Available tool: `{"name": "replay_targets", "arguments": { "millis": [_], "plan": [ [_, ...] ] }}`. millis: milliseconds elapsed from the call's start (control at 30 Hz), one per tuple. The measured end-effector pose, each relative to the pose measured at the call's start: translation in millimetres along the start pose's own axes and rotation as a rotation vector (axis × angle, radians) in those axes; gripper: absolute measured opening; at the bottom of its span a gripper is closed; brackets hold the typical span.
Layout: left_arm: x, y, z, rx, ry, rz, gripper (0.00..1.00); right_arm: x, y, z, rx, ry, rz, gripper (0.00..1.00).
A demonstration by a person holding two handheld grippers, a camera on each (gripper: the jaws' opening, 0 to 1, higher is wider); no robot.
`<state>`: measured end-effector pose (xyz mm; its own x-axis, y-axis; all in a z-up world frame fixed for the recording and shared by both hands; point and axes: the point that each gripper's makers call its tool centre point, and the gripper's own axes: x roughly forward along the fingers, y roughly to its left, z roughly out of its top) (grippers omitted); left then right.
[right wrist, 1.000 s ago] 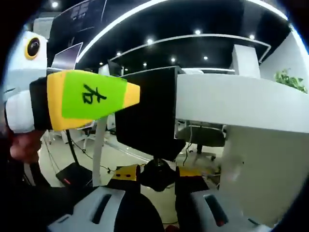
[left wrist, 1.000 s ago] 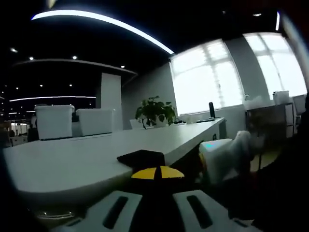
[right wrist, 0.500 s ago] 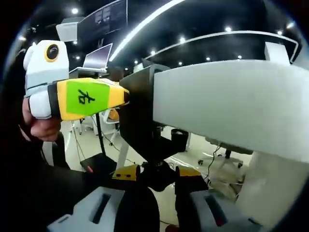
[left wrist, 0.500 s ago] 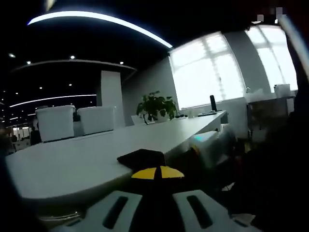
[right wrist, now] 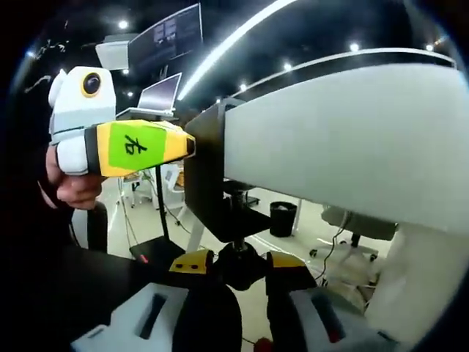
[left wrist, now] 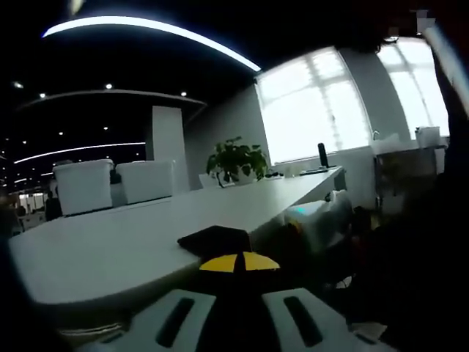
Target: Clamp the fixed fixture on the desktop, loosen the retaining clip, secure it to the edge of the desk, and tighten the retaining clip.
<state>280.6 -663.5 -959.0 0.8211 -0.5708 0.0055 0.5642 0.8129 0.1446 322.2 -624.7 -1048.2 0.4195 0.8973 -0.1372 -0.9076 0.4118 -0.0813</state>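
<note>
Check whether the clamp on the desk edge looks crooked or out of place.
Nothing stands out. The black clamp sits square over the desk edge, with the right gripper closed on its screw knob underneath.

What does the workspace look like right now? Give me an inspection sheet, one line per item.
Surface: white desk, long, its thick edge seen from the side in the right gripper view.
Job's things: black clamp fixture hooked over the desk edge, top plate lying on the desktop, screw knob underneath.
Clutter: two white bins and a potted plant at the far end of the desk.
Grippers: left gripper closed on the clamp's top plate; right gripper closed around the screw knob.
Cables: some trailing on the floor by a stand; details unclear.
Surroundings: office, bright windows, ceiling light strips, monitors, a bin on the floor.
</note>
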Motion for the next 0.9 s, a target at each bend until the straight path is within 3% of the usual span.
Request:
{"name": "replay_targets", "arguments": {
  "millis": [100, 200, 333, 433, 533, 633, 800, 900],
  "plan": [
    [-1, -0.1, 0.6, -0.012, -0.01, -0.005, 0.01, -4, -6, 0.5, -0.001, -0.009, -0.106, 0.26],
    [-2, 0.1, 0.9, -0.027, -0.028, -0.014, 0.01, -15, -13, -4.3, 0.09, -0.014, -0.254, 0.28],
    [-3, 2.3, 0.5, -0.045, -0.051, -0.028, 0.01, -21, -9, -7.7, 0.079, -0.009, -0.381, 0.32],
    [-3, 2.4, 0.9, -0.055, -0.065, -0.035, 0.01, -25, -5, -5.5, 0.099, -0.002, -0.529, 0.35],
    [-3, 4.4, 0.0, -0.073, -0.075, -0.042, 0.01, -18, -6, -4.2, 0.065, 0.016, -0.62, 0.37],
    [-3, 4.1, 0.3, -0.075, -0.082, -0.049, 0.01, -12, -15, -4.4, 0.115, 0.013, -0.701, 0.38],
    [-3, 3.4, 1.2, -0.081, -0.087, -0.067, 0.01, -11, -19, 1.9, 0.096, 0.006, -0.741, 0.26],
    [-3, 3.2, 1.7, -0.085, -0.089, -0.069, 0.01, -13, -23, 1.2, 0.108, 0.012, -0.759, 0.25]
  ]
}}
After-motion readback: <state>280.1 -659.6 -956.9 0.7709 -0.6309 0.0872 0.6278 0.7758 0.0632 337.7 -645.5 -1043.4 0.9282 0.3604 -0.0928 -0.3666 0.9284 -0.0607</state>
